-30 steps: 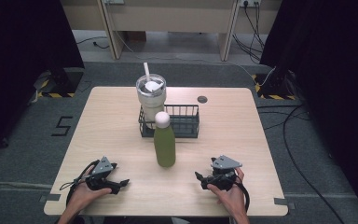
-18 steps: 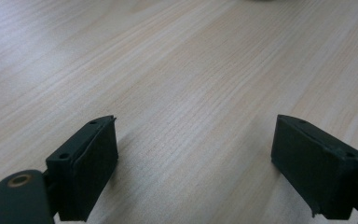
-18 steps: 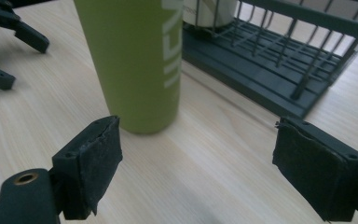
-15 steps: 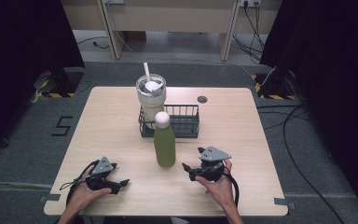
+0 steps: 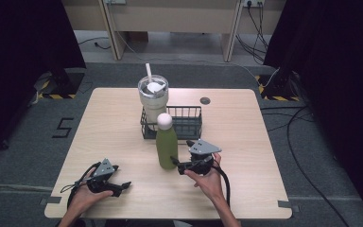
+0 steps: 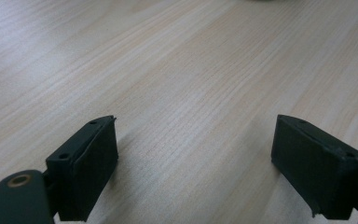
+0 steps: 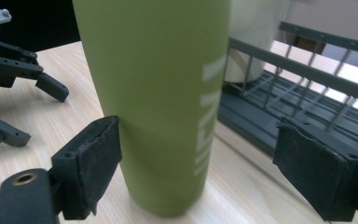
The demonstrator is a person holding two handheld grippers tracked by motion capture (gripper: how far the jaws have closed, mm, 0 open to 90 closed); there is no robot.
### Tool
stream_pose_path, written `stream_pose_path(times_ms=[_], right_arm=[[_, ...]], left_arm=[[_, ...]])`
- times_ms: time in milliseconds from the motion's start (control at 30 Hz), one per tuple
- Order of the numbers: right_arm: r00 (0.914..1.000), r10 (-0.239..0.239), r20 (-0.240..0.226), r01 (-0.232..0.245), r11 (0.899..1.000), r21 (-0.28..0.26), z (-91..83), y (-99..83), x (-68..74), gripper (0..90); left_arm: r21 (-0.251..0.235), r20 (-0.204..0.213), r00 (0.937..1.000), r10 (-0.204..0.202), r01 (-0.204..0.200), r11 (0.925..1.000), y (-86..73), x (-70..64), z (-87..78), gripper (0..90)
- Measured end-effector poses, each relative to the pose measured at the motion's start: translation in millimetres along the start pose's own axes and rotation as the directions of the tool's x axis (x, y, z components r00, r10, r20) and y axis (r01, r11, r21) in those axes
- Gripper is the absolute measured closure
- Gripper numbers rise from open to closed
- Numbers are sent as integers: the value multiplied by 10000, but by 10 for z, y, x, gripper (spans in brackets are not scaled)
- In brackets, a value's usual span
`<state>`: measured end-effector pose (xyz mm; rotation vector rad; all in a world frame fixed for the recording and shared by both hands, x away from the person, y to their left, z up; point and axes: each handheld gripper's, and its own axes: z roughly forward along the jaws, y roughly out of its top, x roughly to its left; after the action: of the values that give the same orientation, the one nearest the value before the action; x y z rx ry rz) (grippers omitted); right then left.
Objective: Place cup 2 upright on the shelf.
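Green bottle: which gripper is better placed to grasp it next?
Right. The right gripper is at the green bottle with its jaws open around the base, one pad beside it. The left gripper rests near the table edge, open over bare wood.

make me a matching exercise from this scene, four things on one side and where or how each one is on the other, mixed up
Things:
1. green bottle
2. tumbler with straw
3. left tool
4. right tool

Places or states:
A. open, over bare tabletop
B. stands in the wire basket
C. open, its jaws on either side of the bottle's base
D. upright on the table, in front of the basket

Pairs: 1-D, 2-B, 3-A, 4-C
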<state>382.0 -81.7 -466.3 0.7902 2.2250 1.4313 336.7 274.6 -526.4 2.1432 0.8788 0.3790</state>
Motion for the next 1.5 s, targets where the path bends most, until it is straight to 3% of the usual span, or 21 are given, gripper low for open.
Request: stream_pose_path(times_ms=[233, 733, 933, 1500], right_arm=[[9990, -177, -420, 174, 9998, -92, 108, 50, 49, 151], [9972, -193, -720, 184, 9997, -132, 323, 39, 106, 152], [9953, 33, -967, -78, 9989, -459, 430, 22, 84, 152], [9932, -214, -1142, 98, 9948, -1012, 542, 15, 71, 207]], left_arm=[[-4, -3, 10000, -4, 4, 10000, 0, 0, 0, 138], [-2, -3, 10000, -3, 3, 10000, 0, 0, 0, 138], [-2, 0, 10000, -8, 8, 10000, 0, -1, 0, 138], [-2, 1, 10000, -10, 10, 10000, 0, -1, 0, 138]])
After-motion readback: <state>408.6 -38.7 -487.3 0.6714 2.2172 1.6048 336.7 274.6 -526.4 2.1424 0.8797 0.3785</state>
